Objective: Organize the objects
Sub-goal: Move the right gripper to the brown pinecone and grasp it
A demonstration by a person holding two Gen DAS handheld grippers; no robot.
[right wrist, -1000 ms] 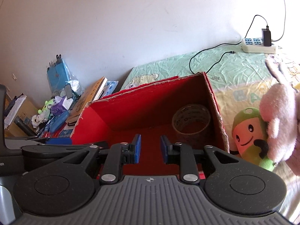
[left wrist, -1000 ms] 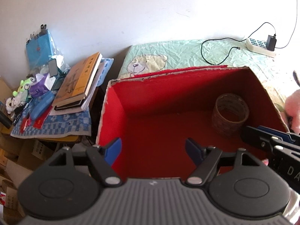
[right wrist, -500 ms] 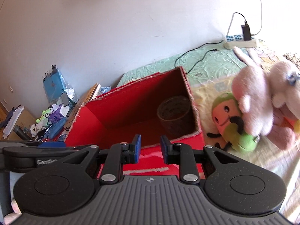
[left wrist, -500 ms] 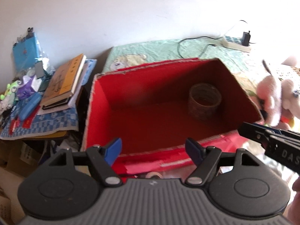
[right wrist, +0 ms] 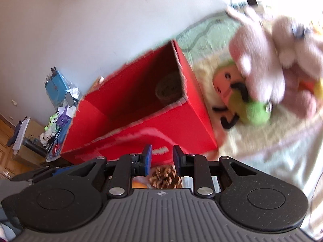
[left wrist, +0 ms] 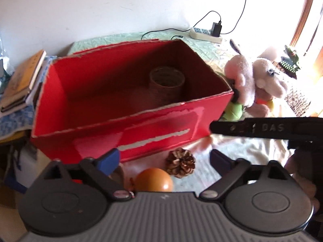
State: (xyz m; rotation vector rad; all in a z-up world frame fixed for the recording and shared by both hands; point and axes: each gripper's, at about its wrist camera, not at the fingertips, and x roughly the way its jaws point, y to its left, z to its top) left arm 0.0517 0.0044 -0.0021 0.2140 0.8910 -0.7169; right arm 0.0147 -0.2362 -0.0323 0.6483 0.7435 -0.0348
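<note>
A red cardboard box (left wrist: 131, 125) stands open-topped on the bed, with a brown tape roll (left wrist: 166, 80) inside near its right wall. In front of the box lie a pine cone (left wrist: 181, 163) and an orange fruit (left wrist: 154, 182). My left gripper (left wrist: 164, 158) hangs over them, its jaws opening wide, with the pads touching neither. My right gripper (right wrist: 162, 154) hovers above the pine cone (right wrist: 164, 176) with a narrow gap and nothing between its pads. A pink plush (right wrist: 272, 50) and a green plush (right wrist: 254, 113) lie right of the box (right wrist: 141, 133).
A stack of books (left wrist: 20, 80) sits on a cluttered side table left of the box. A power strip (left wrist: 206, 34) with cables lies at the back of the bed. A small green toy (left wrist: 290, 60) stands far right. One finger of my right gripper (left wrist: 252, 130) crosses the left wrist view.
Both grippers pulled back from over the box and tipped down, bringing the pine cone and the orange into view. The left jaws widened. The right jaws kept their gap.
</note>
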